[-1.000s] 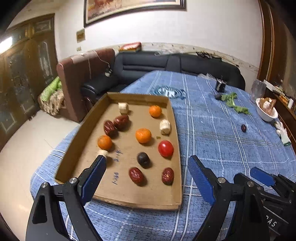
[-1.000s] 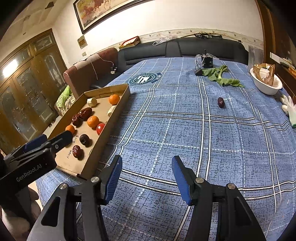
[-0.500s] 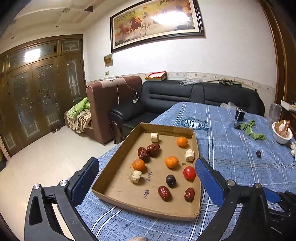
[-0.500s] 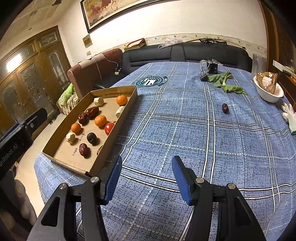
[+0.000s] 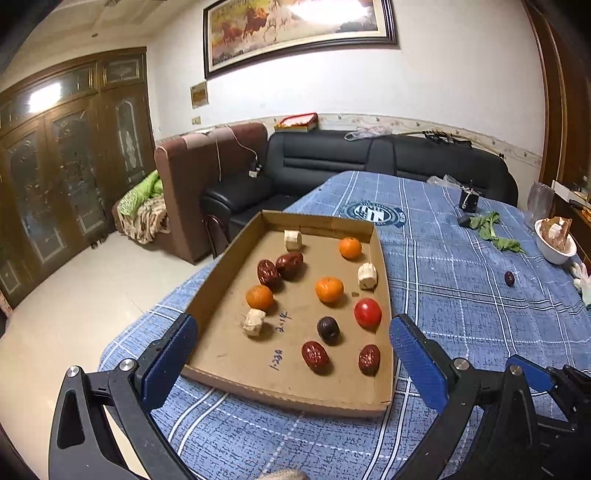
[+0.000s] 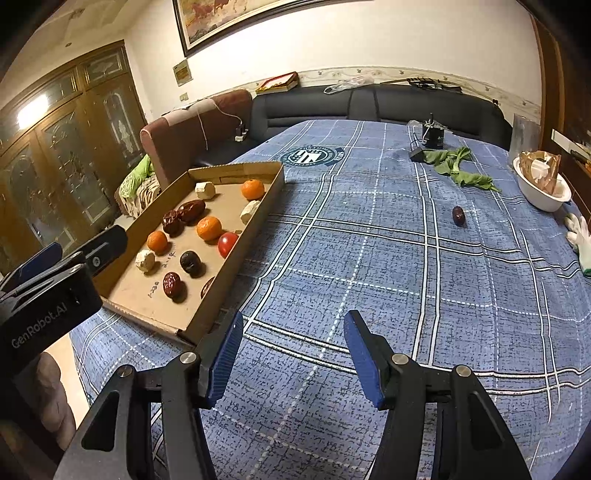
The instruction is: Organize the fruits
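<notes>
Sofa (image 5: 369,158): black, behind the tabletop
Painting (image 5: 299,29): framed, on the wall
Bowl (image 6: 541,188): white, at the tabletop's right edge

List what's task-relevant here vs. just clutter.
Job:
cardboard tray
oranges
red dates
tomato
dark plum
pale chunks
stray date on the cloth

Lying about:
green leaves
white bowl
white glove
black gadget

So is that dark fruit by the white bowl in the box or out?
Out. The dark fruit lies alone on the blue tablecloth, far from the cardboard box.
</notes>
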